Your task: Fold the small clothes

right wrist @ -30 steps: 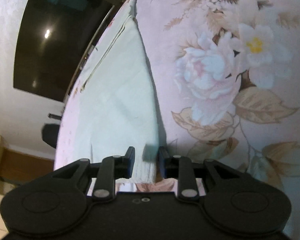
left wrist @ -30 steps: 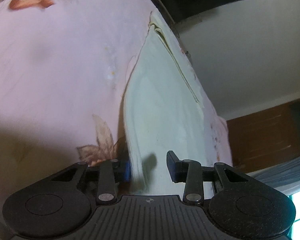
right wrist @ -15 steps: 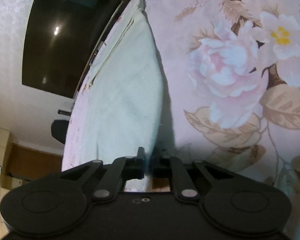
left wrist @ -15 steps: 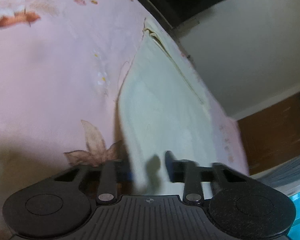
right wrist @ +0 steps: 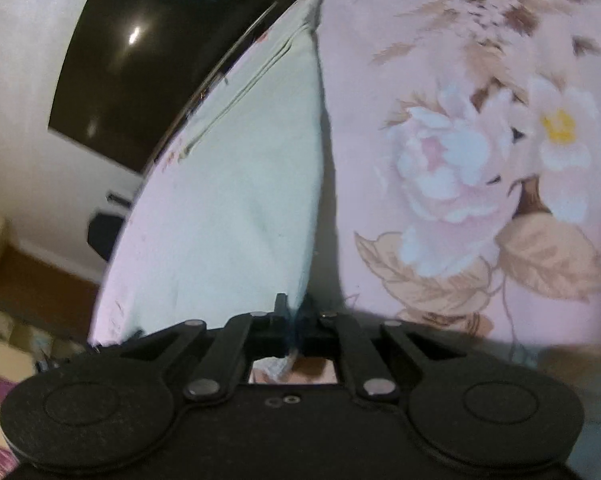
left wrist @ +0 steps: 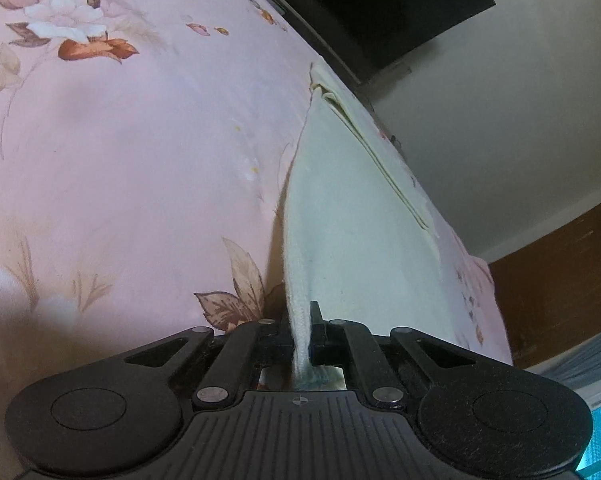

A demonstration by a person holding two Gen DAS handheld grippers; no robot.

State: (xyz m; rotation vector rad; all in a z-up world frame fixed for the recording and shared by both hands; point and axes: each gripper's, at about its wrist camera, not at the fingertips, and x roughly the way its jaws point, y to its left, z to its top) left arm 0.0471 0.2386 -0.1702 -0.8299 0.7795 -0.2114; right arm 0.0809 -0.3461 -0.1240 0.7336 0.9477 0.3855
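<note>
Now both grippers are pinching the near corners of the pale garment, ready to fold.

Between the clenched jaws of the left gripper a thick near edge is bunching; the right gripper is gripping its corner likewise. A second ago both jaws were standing apart around the cloth. Ahead of the jaws the garment is lying flat on the floral sheet, stretching toward the far bed edge. Next, probably, lifting both corners evenly and carrying them forward.
</note>
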